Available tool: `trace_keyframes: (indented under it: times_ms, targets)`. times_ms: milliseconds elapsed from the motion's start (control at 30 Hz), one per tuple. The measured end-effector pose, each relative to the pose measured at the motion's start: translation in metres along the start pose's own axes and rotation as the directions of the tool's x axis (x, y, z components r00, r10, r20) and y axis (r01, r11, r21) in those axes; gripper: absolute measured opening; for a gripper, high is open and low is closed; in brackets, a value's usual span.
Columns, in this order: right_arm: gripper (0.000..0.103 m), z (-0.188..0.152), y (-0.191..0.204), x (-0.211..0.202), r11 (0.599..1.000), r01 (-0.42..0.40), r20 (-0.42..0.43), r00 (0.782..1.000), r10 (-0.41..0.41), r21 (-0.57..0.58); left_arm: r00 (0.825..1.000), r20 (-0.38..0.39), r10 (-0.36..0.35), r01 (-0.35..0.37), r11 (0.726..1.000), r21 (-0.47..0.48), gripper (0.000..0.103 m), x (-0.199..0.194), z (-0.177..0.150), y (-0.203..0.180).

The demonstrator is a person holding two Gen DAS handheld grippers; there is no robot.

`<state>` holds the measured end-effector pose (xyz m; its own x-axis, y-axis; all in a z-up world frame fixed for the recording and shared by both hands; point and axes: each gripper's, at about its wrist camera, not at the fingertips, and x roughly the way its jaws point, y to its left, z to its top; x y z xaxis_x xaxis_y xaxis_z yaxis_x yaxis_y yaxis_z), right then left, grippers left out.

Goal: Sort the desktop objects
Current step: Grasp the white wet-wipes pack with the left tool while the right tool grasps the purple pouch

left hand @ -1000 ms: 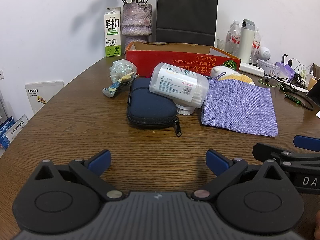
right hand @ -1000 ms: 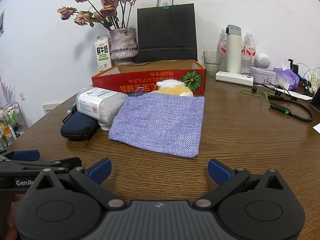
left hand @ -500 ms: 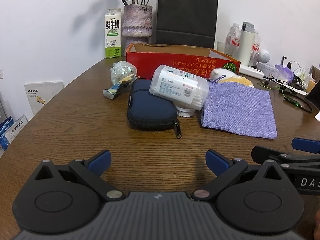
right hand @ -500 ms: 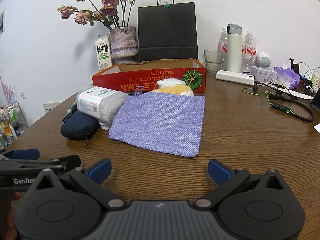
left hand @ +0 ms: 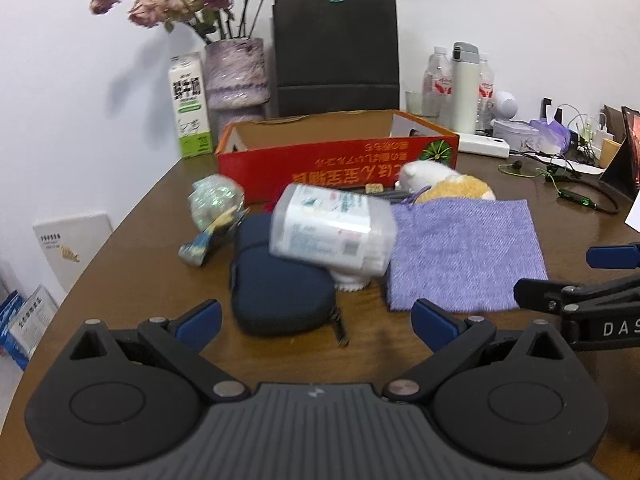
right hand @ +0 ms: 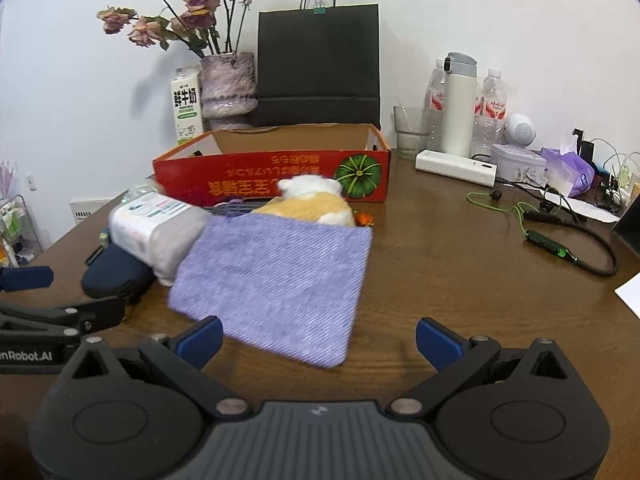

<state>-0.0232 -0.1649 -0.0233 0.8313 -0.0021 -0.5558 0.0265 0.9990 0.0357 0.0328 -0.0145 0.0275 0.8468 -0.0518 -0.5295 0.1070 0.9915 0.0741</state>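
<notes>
My left tool point(left hand: 316, 320) and right tool point(right hand: 319, 338) hover released before the clutter; ahead of the left, the swab tub point(left hand: 332, 228) leans on the navy case point(left hand: 280, 292) and may roll if nudged.

White walls point(right hand: 500, 8) behind a brown wooden table point(right hand: 460, 280).

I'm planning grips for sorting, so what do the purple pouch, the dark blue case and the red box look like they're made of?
Purple pouch: coarse woven fabric, matte, with a visible diagonal weave; it lies flat and limp. Dark blue case: probably fabric-covered semi-rigid shell, matte, rounded, with a zipper seam and pull. Red box: cardboard, printed outside, plain brown inside.
</notes>
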Motion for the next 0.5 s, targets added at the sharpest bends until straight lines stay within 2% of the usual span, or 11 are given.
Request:
trace_keyframes:
  times_ms: [333, 500]
  targets:
    - [0.103, 0.018, -0.014, 0.028, 1.000, -0.026, -0.052, 0.998, 0.025, -0.002, 1.000, 0.023, 0.014, -0.015, 0.997, 0.071, 0.103, 0.033, 0.026, -0.012]
    - [0.103, 0.025, -0.016, 0.039, 0.999, -0.046, -0.058, 0.997, 0.047, 0.006, 0.999, 0.046, 0.028, -0.031, 0.997, 0.071, 0.103, 0.046, 0.035, -0.014]
